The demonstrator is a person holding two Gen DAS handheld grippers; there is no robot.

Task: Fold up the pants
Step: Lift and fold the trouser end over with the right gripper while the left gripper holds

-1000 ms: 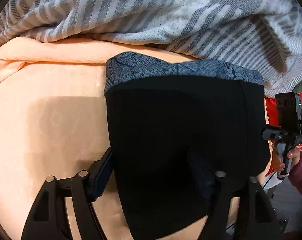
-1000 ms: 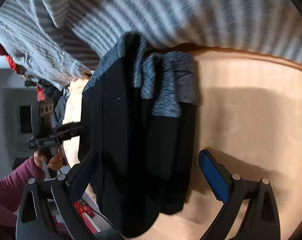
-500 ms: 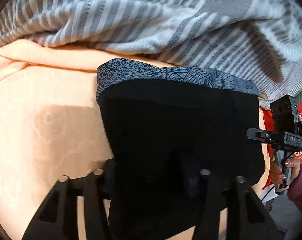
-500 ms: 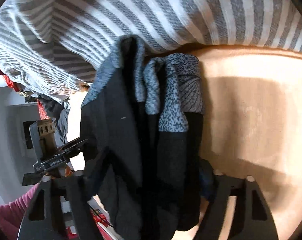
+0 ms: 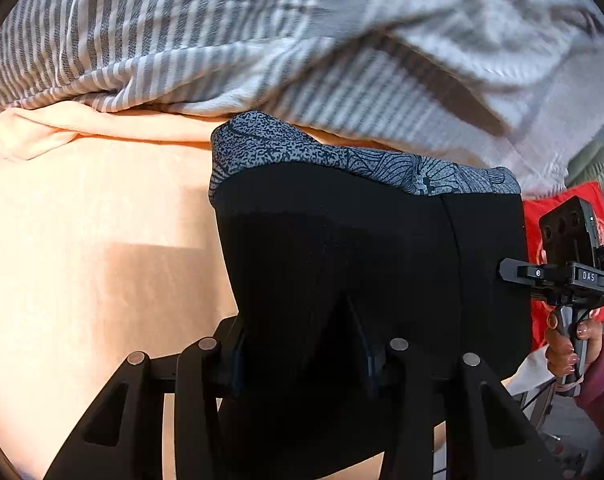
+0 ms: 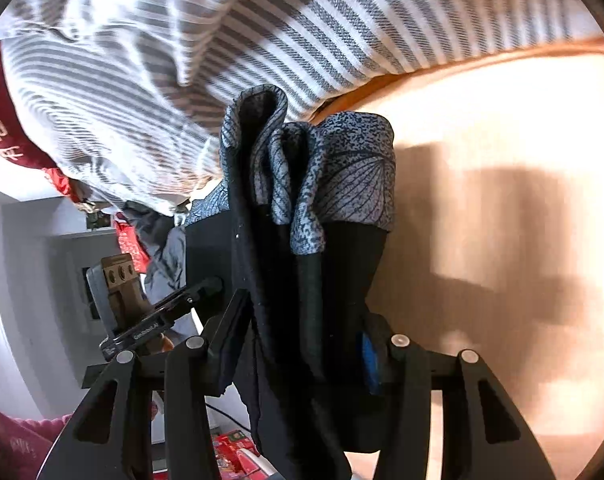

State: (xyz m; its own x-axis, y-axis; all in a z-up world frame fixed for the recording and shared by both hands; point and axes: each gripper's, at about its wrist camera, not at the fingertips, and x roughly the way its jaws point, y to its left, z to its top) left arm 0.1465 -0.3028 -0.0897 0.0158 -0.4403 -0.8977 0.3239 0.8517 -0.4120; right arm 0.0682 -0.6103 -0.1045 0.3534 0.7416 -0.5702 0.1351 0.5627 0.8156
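The pants (image 5: pixel 365 264) are black with a grey patterned waistband (image 5: pixel 341 156). They hang folded between both grippers above a peach bedsheet (image 5: pixel 82 280). My left gripper (image 5: pixel 302 360) is shut on the near black edge of the pants. In the right wrist view the pants (image 6: pixel 302 272) show edge-on, in several bunched layers, and my right gripper (image 6: pixel 302 348) is shut on them. The right gripper also shows in the left wrist view (image 5: pixel 557 276), at the pants' right edge. The left gripper shows in the right wrist view (image 6: pixel 142 316), at the left.
A grey and white striped blanket (image 5: pixel 262 40) lies bunched along the far side of the bed, also in the right wrist view (image 6: pixel 302 20). Red cloth (image 5: pixel 561 208) lies beyond the bed's right edge. The room floor and clutter show at left in the right wrist view (image 6: pixel 30 280).
Both grippers have closed from open onto the pants. The pants have lifted slightly off the sheet and hang between the two grippers.
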